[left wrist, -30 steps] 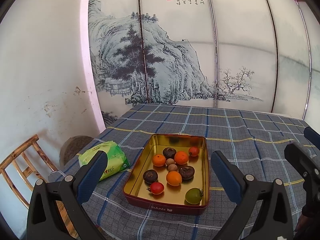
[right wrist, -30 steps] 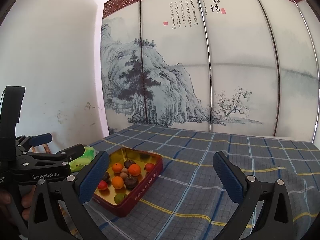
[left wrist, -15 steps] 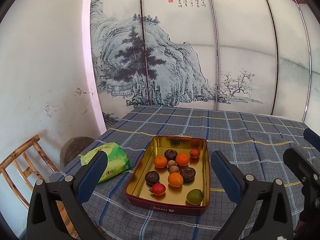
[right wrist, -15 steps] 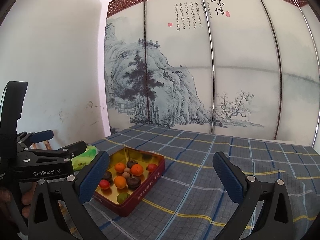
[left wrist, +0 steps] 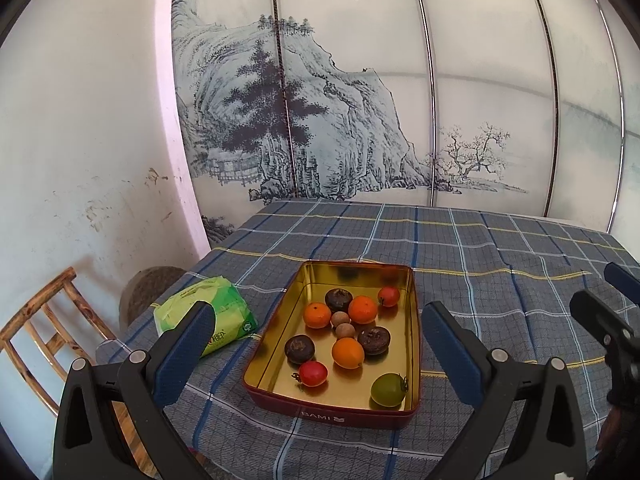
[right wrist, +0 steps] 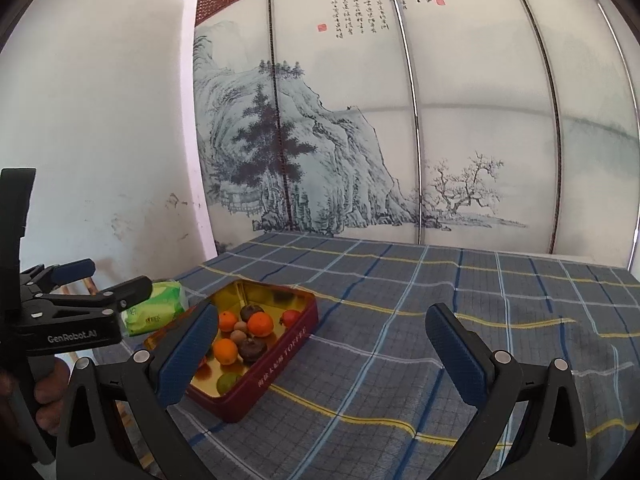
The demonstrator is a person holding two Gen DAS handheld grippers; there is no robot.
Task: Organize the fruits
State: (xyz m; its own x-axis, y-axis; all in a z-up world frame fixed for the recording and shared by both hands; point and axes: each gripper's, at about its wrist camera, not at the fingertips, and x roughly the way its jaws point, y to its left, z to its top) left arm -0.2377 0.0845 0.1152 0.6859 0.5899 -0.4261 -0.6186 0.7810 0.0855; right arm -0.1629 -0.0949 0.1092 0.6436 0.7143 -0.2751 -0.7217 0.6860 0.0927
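A red tin with a gold inside (left wrist: 412,332) sits on the checked tablecloth and shows in the right wrist view too (right wrist: 280,360). It holds several small fruits: oranges (left wrist: 348,353), dark round fruits (left wrist: 373,340), red tomatoes (left wrist: 313,373), a green tomato (left wrist: 387,389) and small brown ones (left wrist: 345,330). My left gripper (left wrist: 318,344) is open and empty, held in front of the tin. My right gripper (right wrist: 320,348) is open and empty, to the tin's right. The left gripper also shows at the left of the right wrist view (right wrist: 84,292).
A green packet (left wrist: 208,316) lies on the cloth left of the tin. A wooden chair (left wrist: 44,320) and a round stool (left wrist: 152,284) stand beyond the table's left edge. A painted folding screen (left wrist: 400,100) closes off the back. Bare cloth (right wrist: 480,300) spreads right of the tin.
Both views have shifted slightly; the tin sits a little lower and nearer in the frames. Both grippers stay open and empty.
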